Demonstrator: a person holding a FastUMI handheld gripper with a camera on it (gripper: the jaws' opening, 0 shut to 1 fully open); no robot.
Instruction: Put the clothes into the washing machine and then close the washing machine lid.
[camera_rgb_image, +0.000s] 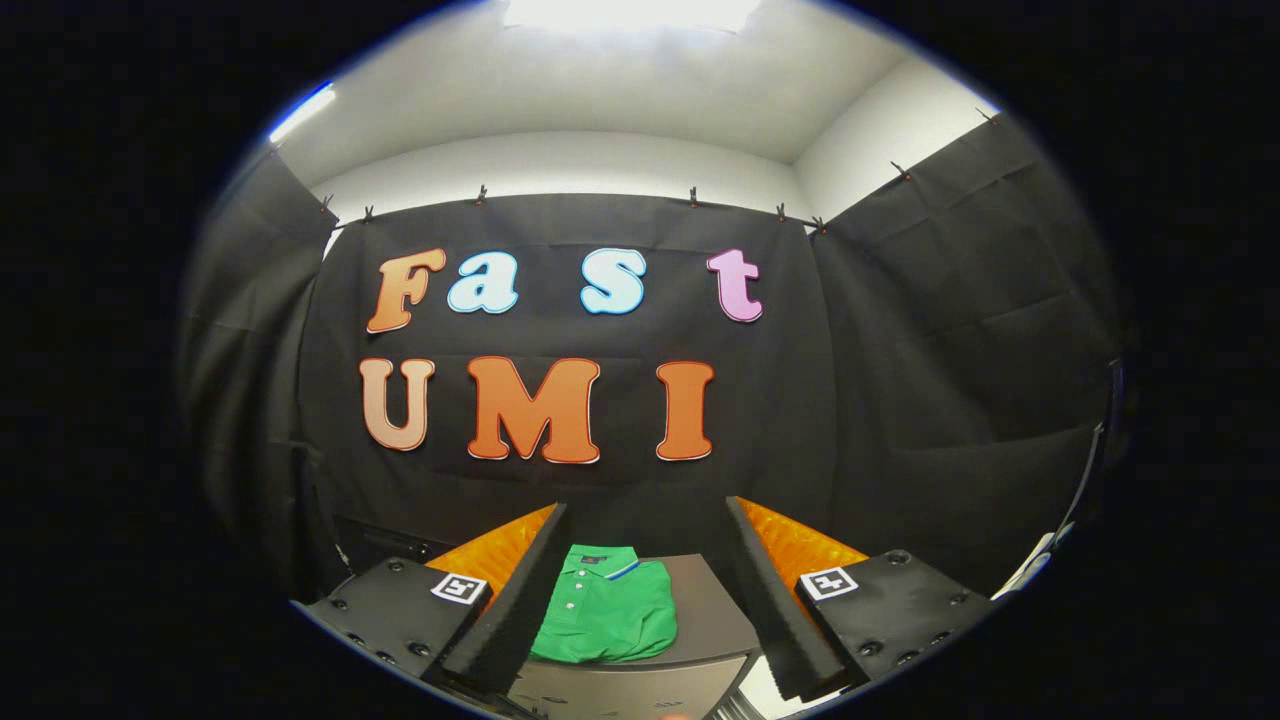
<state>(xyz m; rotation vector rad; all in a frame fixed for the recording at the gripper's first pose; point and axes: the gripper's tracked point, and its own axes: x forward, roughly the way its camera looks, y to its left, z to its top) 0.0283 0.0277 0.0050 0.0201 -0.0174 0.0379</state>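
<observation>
A folded green polo shirt (606, 610) with white buttons lies on a grey flat surface (705, 600) in the gripper view. It sits below and between the two fingers, closer to the left finger (515, 600), which covers its left edge. My gripper (645, 520) is open, its fingers spread wide, held above the shirt with nothing between them. The grey surface drops off at a front edge just under the shirt.
Black cloth walls (900, 380) close the booth behind and on both sides. A white edge of some object (1035, 565) shows at the far right. A dark box-like shape (385, 545) sits low against the back wall, left of the fingers.
</observation>
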